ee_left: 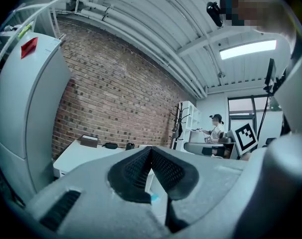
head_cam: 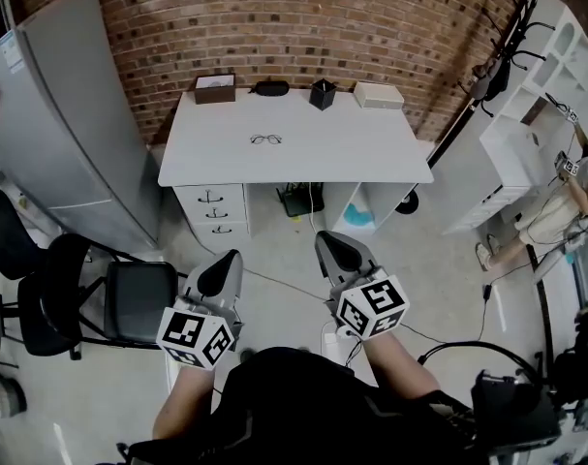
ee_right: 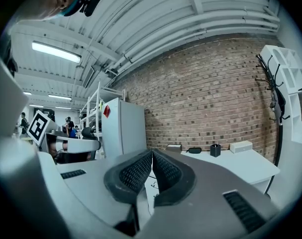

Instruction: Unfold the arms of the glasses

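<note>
White desk point(head_cam: 371, 153) stood at the far side against the brick wall point(head_cam: 303, 27), with the glasses point(head_cam: 265, 139) lying near its middle, well apart from both grippers. Left gripper point(head_cam: 223, 264) and right gripper point(head_cam: 334, 248) hung over the floor point(head_cam: 274, 250) — jaws pressed together, holding nothing.

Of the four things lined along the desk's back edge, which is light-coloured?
The flat box at the row's right end in the head view; the open box, case and cup are dark.
</note>
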A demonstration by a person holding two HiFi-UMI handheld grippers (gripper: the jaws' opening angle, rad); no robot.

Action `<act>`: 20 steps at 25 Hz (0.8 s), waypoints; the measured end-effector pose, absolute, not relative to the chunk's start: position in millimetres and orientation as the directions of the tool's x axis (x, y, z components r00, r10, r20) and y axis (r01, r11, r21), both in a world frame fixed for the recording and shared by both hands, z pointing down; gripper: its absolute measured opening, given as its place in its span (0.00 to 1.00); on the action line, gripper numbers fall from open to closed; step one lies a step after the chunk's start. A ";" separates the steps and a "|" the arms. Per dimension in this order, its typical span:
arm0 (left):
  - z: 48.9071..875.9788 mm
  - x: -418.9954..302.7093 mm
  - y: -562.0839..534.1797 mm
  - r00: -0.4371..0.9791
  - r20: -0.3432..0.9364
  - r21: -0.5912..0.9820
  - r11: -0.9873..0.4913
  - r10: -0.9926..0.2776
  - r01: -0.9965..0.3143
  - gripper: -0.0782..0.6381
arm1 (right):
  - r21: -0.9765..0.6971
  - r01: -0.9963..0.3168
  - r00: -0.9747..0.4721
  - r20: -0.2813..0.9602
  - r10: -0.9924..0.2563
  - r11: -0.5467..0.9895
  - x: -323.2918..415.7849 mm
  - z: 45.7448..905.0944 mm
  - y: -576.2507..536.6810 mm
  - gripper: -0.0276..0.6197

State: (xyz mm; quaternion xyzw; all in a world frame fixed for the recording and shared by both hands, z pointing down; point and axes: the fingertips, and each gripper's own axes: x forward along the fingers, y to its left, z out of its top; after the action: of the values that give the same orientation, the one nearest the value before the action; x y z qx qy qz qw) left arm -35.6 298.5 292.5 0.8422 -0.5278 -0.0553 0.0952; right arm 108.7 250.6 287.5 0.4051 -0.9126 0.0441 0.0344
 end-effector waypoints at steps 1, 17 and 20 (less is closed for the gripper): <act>293.4 -38.4 297.7 0.436 0.009 0.222 -0.423 -0.900 -0.879 0.12 | -0.050 -0.744 -0.668 0.101 -0.738 0.666 106.5 288.0 250.0 0.06; 298.7 -89.7 287.5 0.470 -0.004 0.227 -0.458 -0.883 -0.859 0.12 | -0.022 -0.780 -0.624 0.111 -0.774 0.625 60.8 290.8 247.3 0.06; 303.5 -97.7 288.3 0.484 0.000 0.245 -0.469 -0.875 -0.848 0.12 | -0.010 -0.790 -0.609 0.130 -0.783 0.613 54.3 294.3 251.9 0.06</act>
State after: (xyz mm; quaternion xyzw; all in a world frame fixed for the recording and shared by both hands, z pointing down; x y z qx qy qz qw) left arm -97.7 288.3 303.5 0.8548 -0.5040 -0.0628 0.1062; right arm 54.3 251.9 294.3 0.4386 -0.8963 0.0332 0.0562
